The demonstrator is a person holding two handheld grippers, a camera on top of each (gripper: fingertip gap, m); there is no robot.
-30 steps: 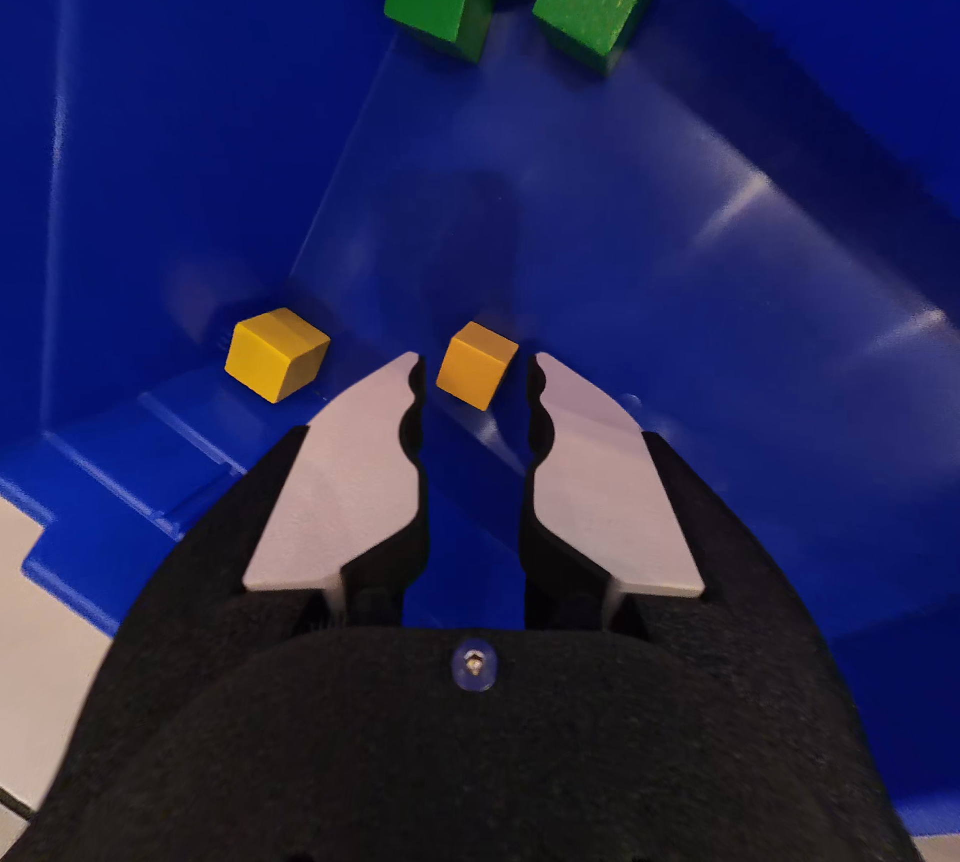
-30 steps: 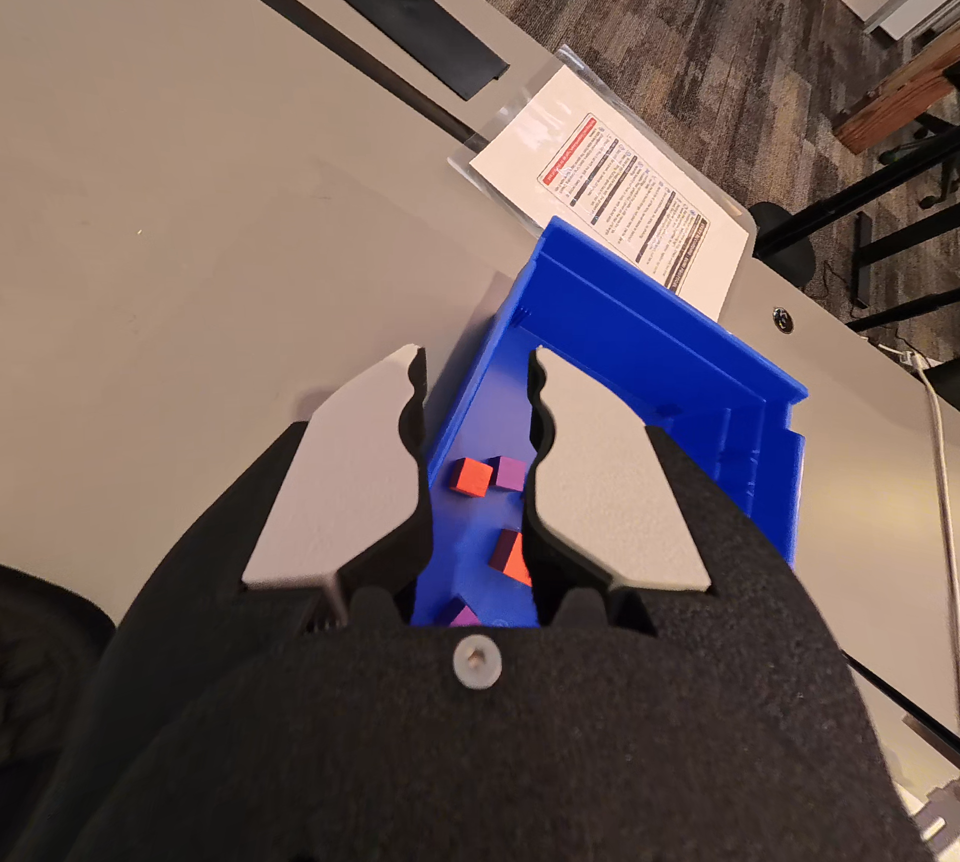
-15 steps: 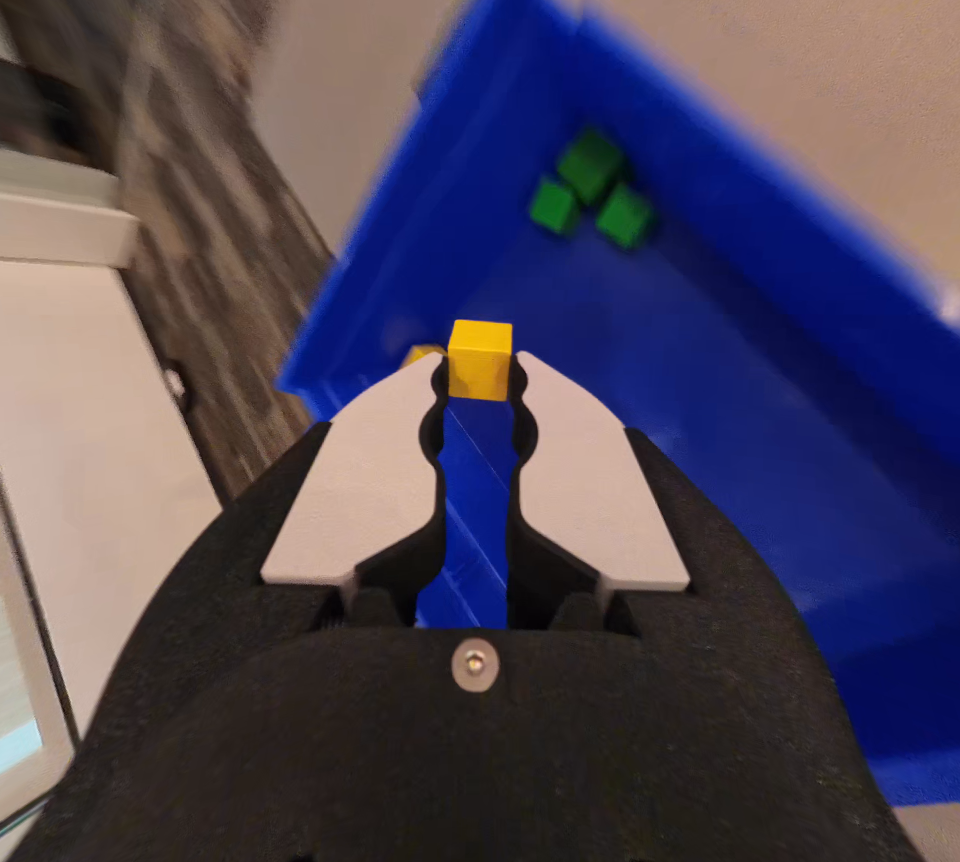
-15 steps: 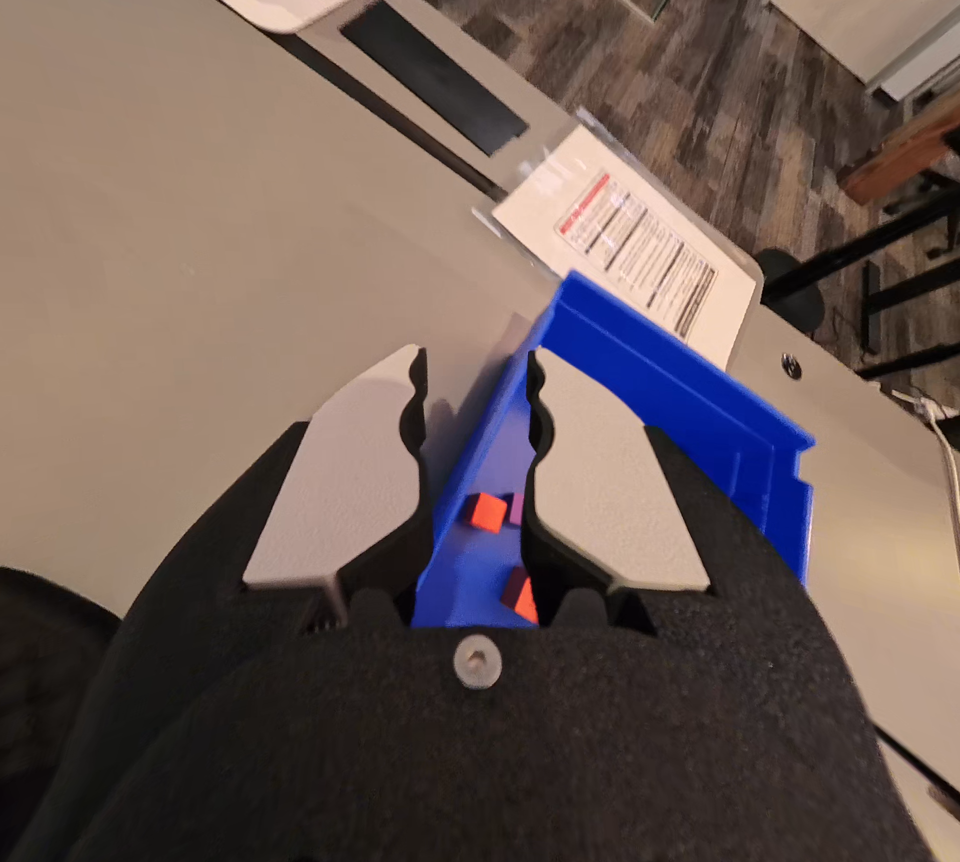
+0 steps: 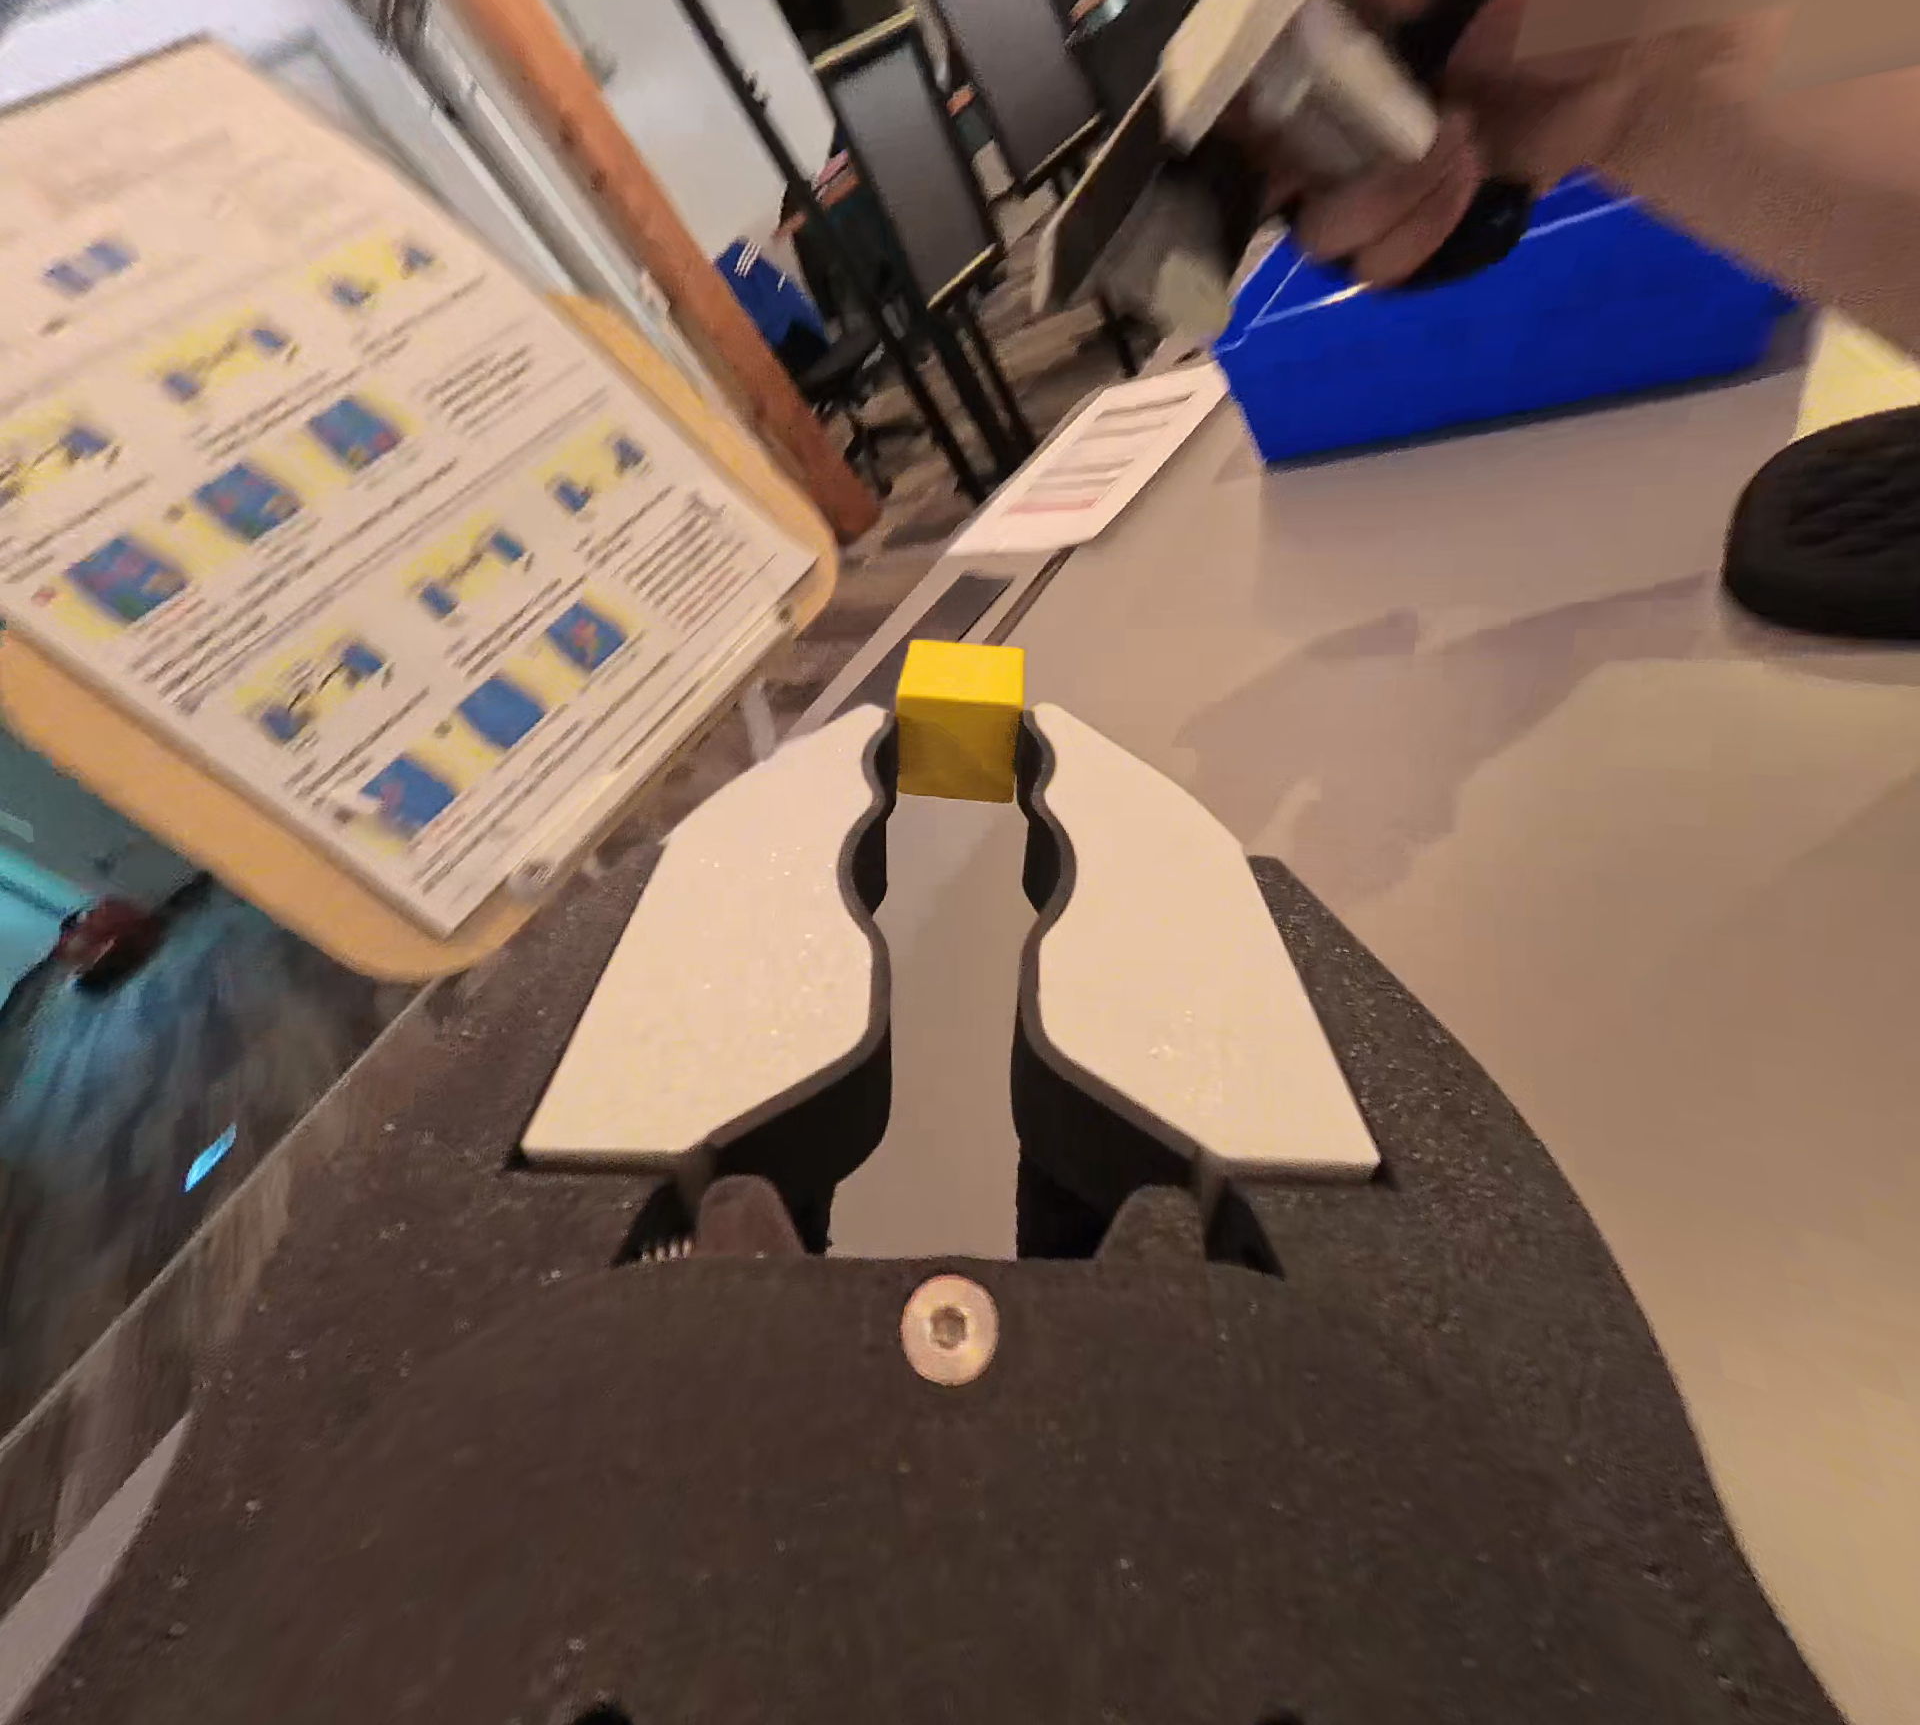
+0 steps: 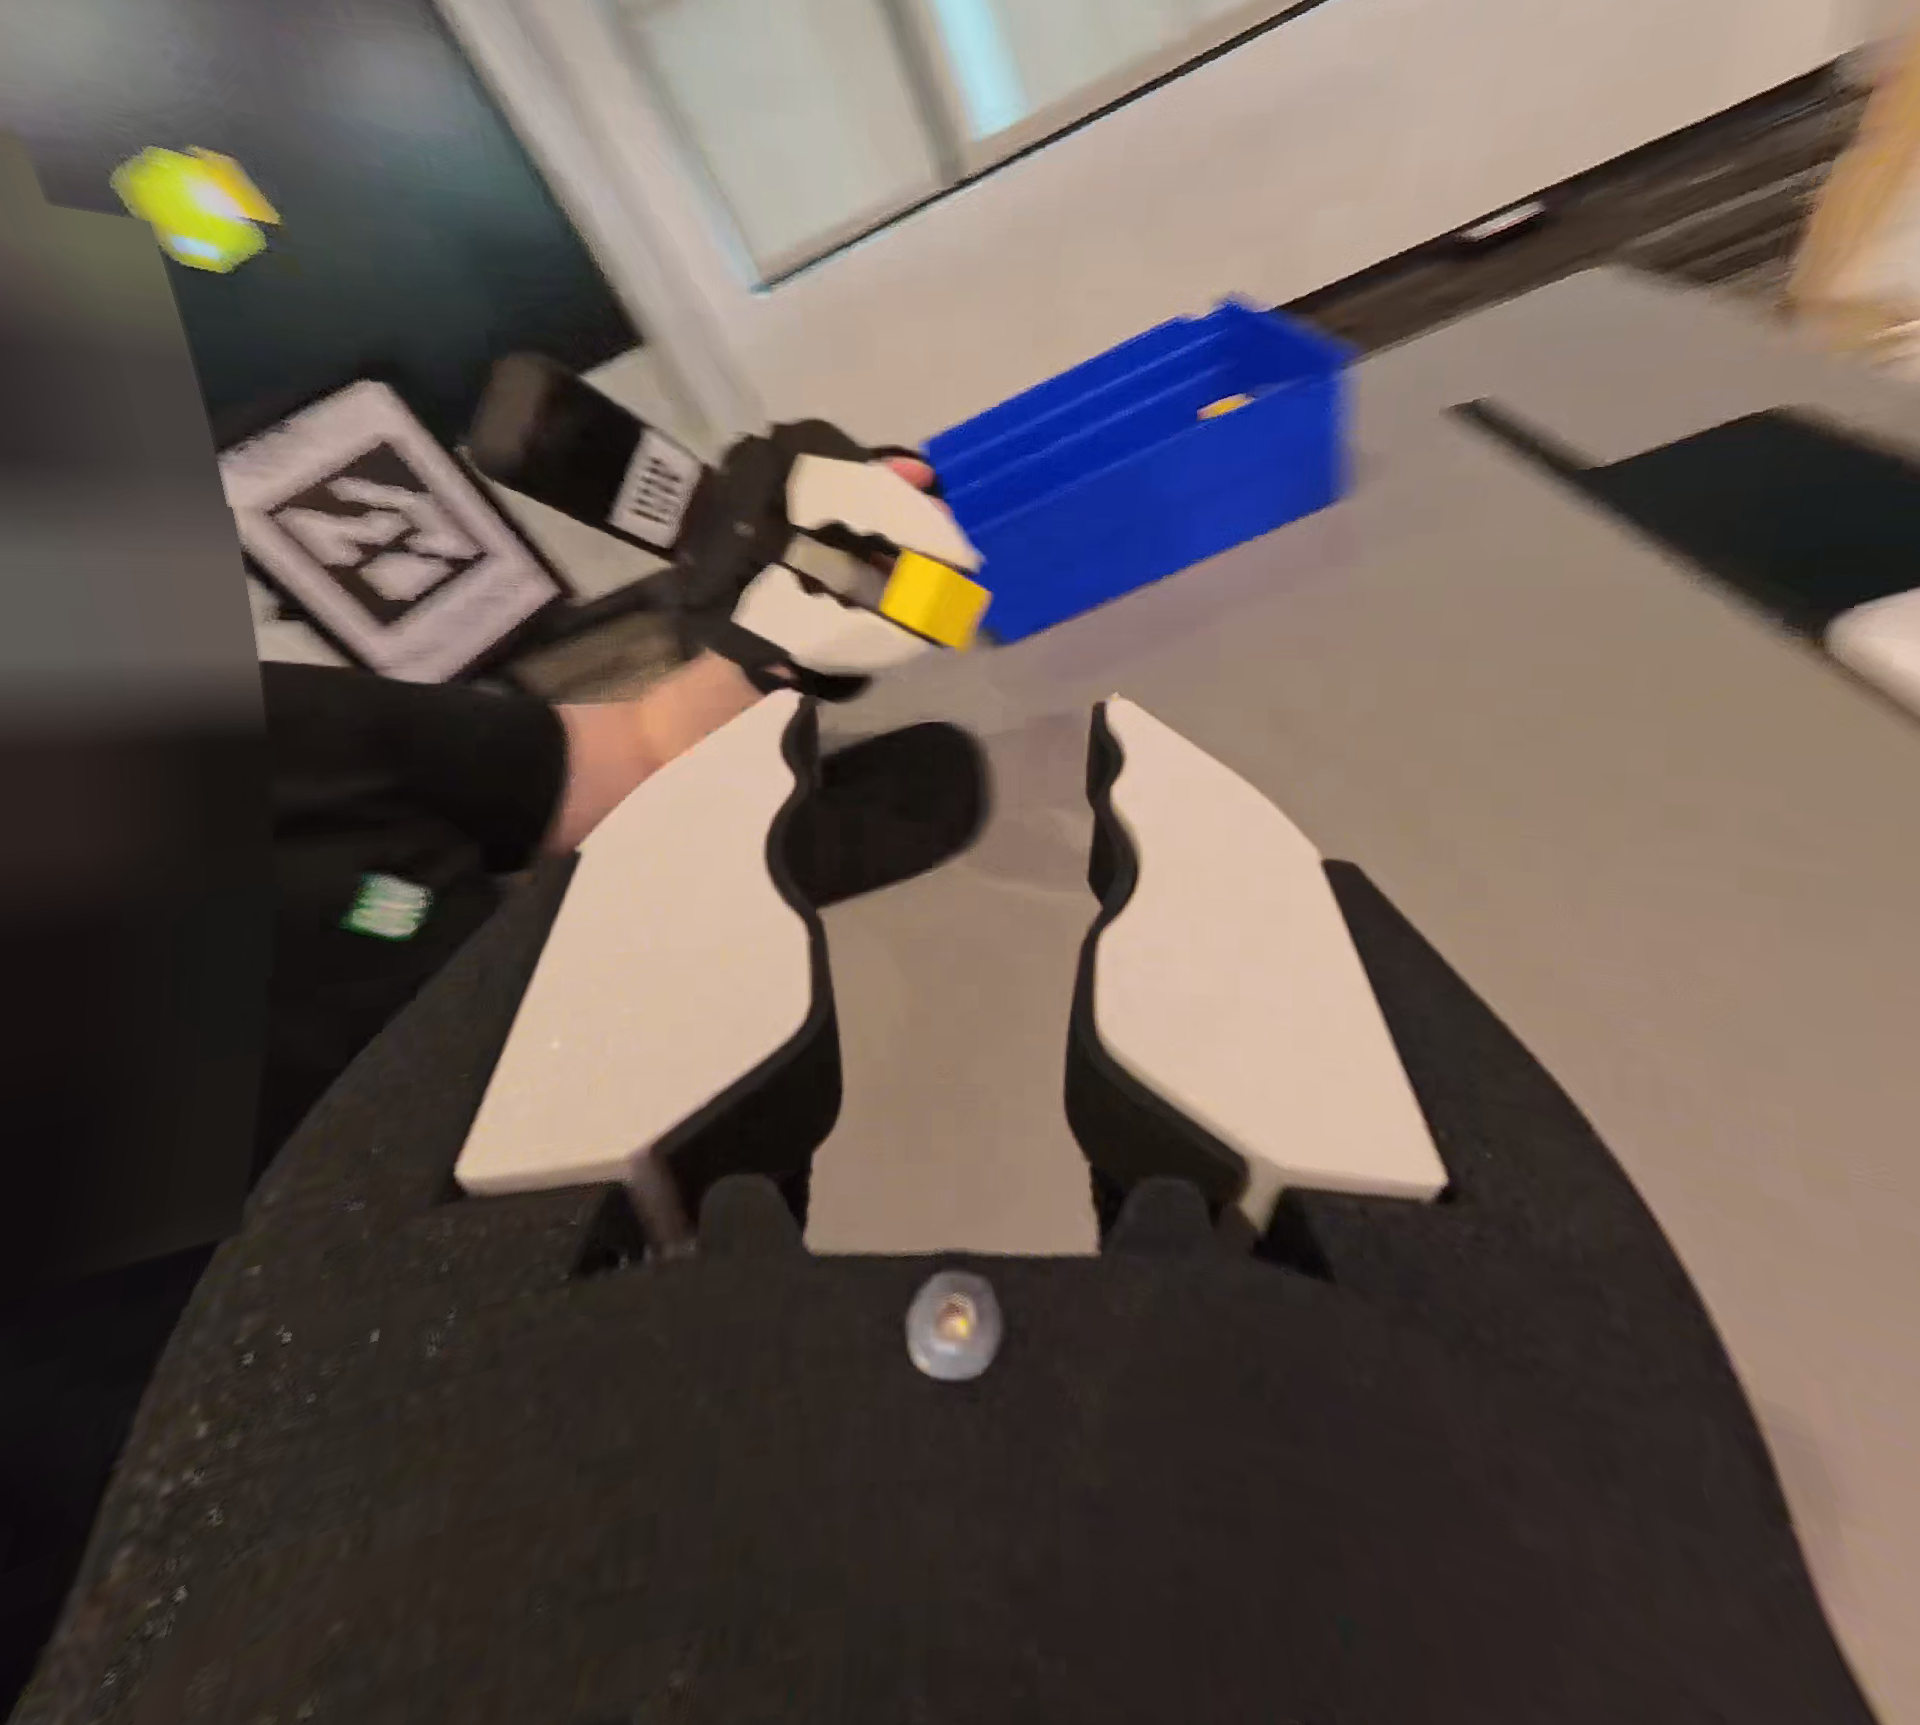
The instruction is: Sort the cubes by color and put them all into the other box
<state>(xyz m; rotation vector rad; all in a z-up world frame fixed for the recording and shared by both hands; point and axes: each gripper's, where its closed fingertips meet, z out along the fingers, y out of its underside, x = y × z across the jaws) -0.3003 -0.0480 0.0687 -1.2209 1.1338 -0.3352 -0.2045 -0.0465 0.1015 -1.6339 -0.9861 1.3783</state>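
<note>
My left gripper [image 5: 958, 745] is clamped on the yellow cube [image 5: 958, 719], which a second ago lay on the floor of the blue box I was reaching into. Now it rides at my fingertips above the grey table [image 5: 1558, 844], clear of that box. The other blue box [image 5: 1496, 356] sits at about two o'clock, well apart. My right gripper [image 6: 951, 730] hangs with its fingers apart, holding nothing. I judge the carry across is underway, with the drop still to come.
</note>
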